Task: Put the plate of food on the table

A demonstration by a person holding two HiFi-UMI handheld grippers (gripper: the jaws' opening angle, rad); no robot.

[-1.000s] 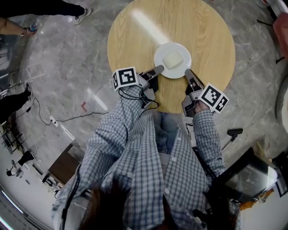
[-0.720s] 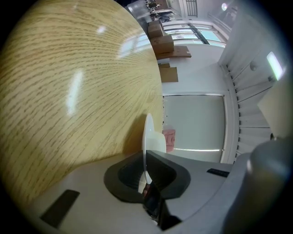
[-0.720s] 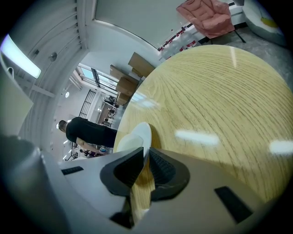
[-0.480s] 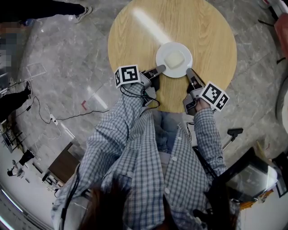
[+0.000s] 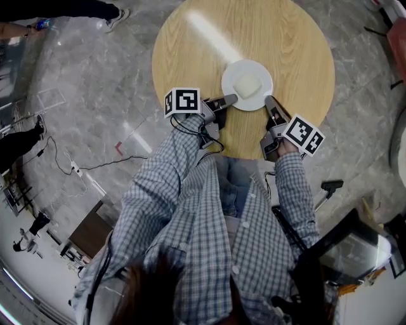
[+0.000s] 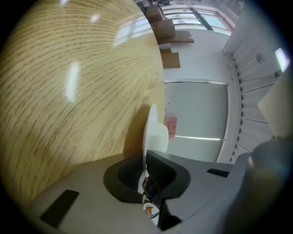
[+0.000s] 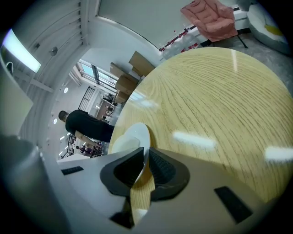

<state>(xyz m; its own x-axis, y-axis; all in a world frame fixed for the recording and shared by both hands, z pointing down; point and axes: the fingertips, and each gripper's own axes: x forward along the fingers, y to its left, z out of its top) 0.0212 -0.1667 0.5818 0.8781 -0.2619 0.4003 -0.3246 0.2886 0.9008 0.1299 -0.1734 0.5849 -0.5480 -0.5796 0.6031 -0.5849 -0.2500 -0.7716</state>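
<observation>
A white plate (image 5: 247, 84) with a pale square piece of food (image 5: 247, 83) hangs low over the round wooden table (image 5: 292, 44), near its front edge. My left gripper (image 5: 229, 99) is shut on the plate's left rim, which shows edge-on as the plate (image 6: 149, 132) between its jaws in the left gripper view. My right gripper (image 5: 269, 100) is shut on the right rim; the plate (image 7: 132, 139) runs between its jaws in the right gripper view. I cannot tell whether the plate touches the wood.
Grey marble floor (image 5: 95, 101) surrounds the table. A person's legs and shoe (image 5: 117, 19) stand at the far left, and a black cable (image 5: 76, 168) trails on the floor. A pink chair (image 7: 208, 20) stands beyond the table. A person in black (image 7: 82, 125) stands behind the plate.
Both grippers have carried the plate slightly farther over the table and to the right. Their hold on the rim is unchanged.
</observation>
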